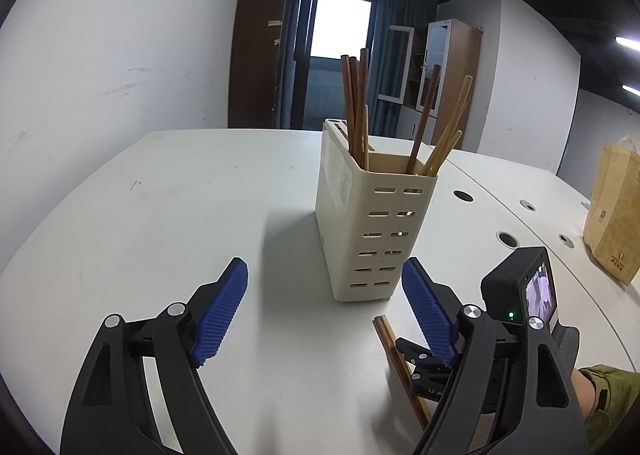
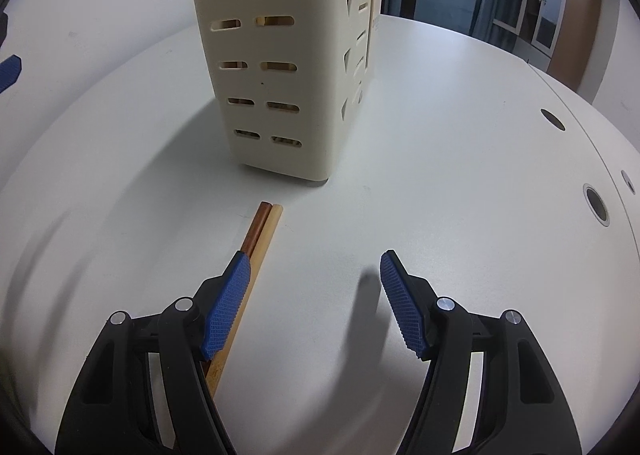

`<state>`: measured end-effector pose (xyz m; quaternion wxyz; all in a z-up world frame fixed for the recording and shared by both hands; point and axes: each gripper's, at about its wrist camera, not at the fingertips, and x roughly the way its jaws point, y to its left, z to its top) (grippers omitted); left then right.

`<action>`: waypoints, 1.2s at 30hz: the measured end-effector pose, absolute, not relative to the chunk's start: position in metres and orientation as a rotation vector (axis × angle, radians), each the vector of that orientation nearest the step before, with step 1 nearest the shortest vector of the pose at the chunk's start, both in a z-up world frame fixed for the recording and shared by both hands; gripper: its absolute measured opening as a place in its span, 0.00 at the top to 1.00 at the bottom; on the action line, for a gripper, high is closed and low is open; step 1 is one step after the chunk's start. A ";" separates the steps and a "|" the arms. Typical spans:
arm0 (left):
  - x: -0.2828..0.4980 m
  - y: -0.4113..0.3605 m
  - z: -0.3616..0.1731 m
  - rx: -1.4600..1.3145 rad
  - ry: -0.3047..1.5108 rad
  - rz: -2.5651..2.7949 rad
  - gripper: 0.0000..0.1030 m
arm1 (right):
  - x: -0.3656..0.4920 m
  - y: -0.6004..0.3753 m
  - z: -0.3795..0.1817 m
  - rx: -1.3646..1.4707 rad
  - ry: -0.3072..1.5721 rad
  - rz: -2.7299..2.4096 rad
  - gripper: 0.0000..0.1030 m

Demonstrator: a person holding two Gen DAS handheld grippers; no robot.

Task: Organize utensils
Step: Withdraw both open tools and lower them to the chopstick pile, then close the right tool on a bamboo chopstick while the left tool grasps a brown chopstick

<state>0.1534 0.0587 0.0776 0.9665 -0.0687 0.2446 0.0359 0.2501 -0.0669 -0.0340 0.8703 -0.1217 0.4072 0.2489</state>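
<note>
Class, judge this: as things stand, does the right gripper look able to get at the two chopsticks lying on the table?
Probably yes. The right gripper is open just above the two chopsticks, which lie under its left finger, so it likely needs a small sideways shift. Nothing blocks them.

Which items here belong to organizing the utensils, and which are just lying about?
Part of the job:
- cream holder
- chopsticks standing in it
- two loose chopsticks on the table

Just lying about:
- paper bag
</note>
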 end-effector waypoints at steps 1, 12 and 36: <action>0.154 0.059 0.078 -0.139 0.496 0.073 0.24 | 0.250 -0.066 -0.035 -0.254 0.853 0.519 0.35; 0.156 0.056 0.077 -0.134 0.503 0.068 0.23 | 0.247 -0.062 -0.035 -0.255 0.866 0.534 0.35; 0.161 0.057 0.069 -0.134 0.556 0.063 0.23 | 0.238 -0.059 -0.034 -0.292 0.892 0.553 0.53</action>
